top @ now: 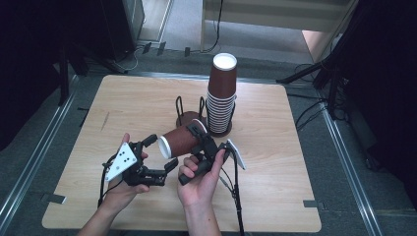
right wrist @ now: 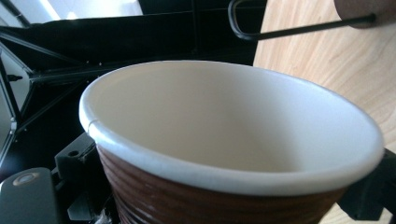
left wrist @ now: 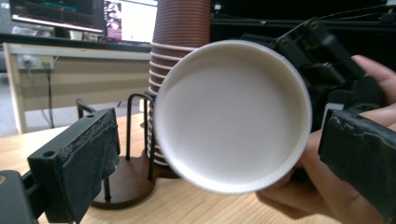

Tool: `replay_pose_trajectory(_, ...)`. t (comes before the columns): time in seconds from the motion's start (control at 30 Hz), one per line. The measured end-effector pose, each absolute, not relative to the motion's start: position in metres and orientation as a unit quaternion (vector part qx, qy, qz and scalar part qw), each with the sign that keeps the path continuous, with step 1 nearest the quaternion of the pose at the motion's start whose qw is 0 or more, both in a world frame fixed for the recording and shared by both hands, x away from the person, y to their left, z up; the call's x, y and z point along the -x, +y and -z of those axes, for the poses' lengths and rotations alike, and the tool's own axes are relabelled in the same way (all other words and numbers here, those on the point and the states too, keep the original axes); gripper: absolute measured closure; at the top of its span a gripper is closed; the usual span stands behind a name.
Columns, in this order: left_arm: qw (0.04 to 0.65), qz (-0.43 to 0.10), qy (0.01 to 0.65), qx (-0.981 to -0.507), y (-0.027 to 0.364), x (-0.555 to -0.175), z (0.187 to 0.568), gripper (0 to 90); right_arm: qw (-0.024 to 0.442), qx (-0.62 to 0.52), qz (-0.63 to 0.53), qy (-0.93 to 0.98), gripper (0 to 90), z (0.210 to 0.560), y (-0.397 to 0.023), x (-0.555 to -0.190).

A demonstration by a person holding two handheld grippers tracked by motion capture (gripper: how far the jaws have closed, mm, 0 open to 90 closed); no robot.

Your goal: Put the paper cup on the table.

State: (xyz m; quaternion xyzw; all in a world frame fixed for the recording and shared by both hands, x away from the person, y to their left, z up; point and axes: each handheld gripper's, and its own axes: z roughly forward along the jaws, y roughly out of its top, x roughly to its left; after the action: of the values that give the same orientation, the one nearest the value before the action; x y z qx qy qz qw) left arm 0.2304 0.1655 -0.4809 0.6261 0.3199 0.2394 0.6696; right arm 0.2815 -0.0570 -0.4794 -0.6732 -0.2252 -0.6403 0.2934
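Sideways, brown cup [top: 181,139] clamped in right gripper [top: 200,135], left gripper [top: 160,152] jaws spread beside rim

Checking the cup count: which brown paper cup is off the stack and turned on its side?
The single cup clamped in the right gripper, white mouth facing the left gripper. The others sit nested upside down in the stack.

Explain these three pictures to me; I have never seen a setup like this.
A person sits at a wooden table and holds a hand tool with two gripping fingers in each hand. One picture looks down from above; the other two come from cameras riding on each tool. The right gripper is clamped on a brown paper cup lying sideways, mouth toward the left gripper, whose fingers stand open beside the rim. Behind them, a stack of cups stands on a wire holder.
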Motion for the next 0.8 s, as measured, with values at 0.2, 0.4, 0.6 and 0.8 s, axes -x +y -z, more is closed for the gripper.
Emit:
replay_pose_trajectory(0.2, 0.662, -0.237, 0.334, -0.628, 0.167, -0.230, 0.482, 0.0, 0.267, 0.674, 0.647, -0.235, 10.4, 0.475, -0.062, -0.282)
replay_pose_trajectory(0.4, 0.653, -0.236, 0.357, -0.625, 0.168, -0.231, 0.484, 0.0, 0.231, 0.672, 0.654, -0.258, 10.6, 0.470, -0.065, -0.282)
replay_pose_trajectory(0.6, 0.646, -0.233, 0.366, -0.628, 0.170, -0.233, 0.487, 0.0, 0.203, 0.669, 0.661, -0.271, 10.8, 0.464, -0.069, -0.283)
replay_pose_trajectory(0.8, 0.643, -0.233, 0.371, -0.629, 0.173, -0.234, 0.490, 0.0, 0.173, 0.670, 0.666, -0.279, 10.9, 0.461, -0.077, -0.285)
